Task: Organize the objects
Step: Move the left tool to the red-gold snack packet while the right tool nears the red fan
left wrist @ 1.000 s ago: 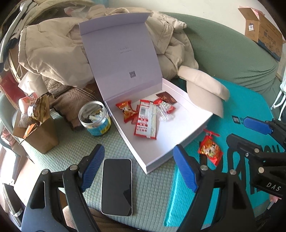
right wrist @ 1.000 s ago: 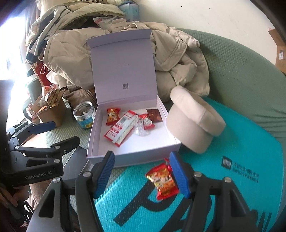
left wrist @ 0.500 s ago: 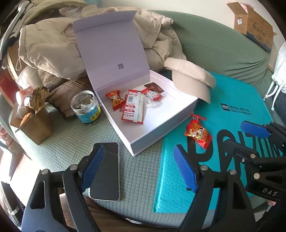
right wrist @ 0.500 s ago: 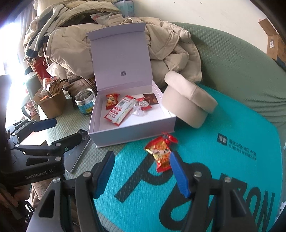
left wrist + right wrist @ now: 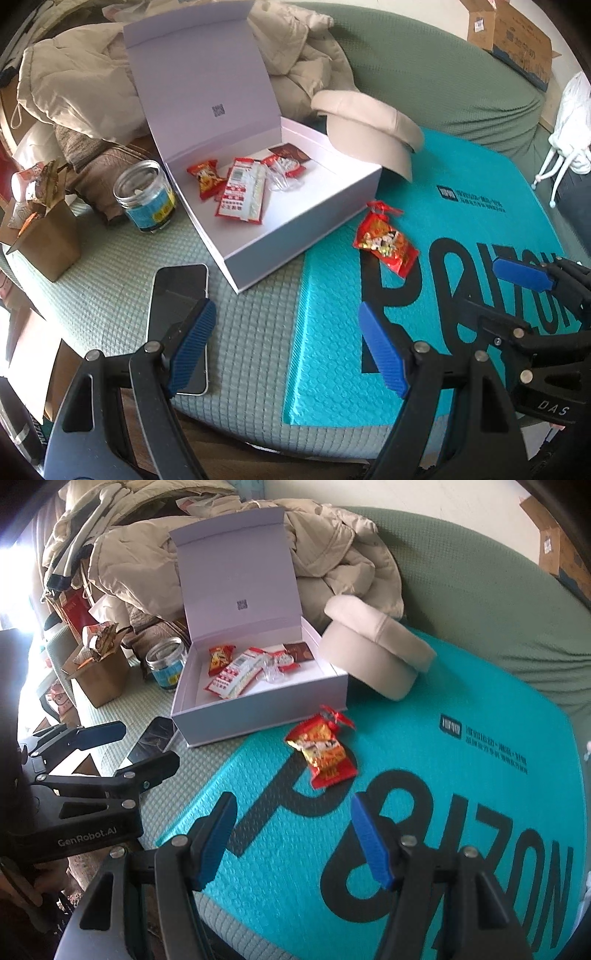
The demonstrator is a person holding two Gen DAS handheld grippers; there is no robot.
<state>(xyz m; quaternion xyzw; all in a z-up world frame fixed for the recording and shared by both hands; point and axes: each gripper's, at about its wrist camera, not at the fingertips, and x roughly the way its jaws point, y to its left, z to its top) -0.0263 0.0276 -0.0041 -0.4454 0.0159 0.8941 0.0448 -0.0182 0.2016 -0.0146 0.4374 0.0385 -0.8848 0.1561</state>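
An open white box with its lid upright holds several snack packets. A red snack packet lies on a teal padded mailer in front of the box. My left gripper is open and empty, hovering near a phone. My right gripper is open and empty, held back from the red packet. Each gripper shows in the other's view, left and right.
A beige cap sits right of the box. A glass jar and a brown paper box stand to the left. Coats are piled behind. All rests on a green cushion.
Both grippers have pulled back and up from the box; the objects look smaller and farther. Both stay open. Nothing on the cushion has moved.
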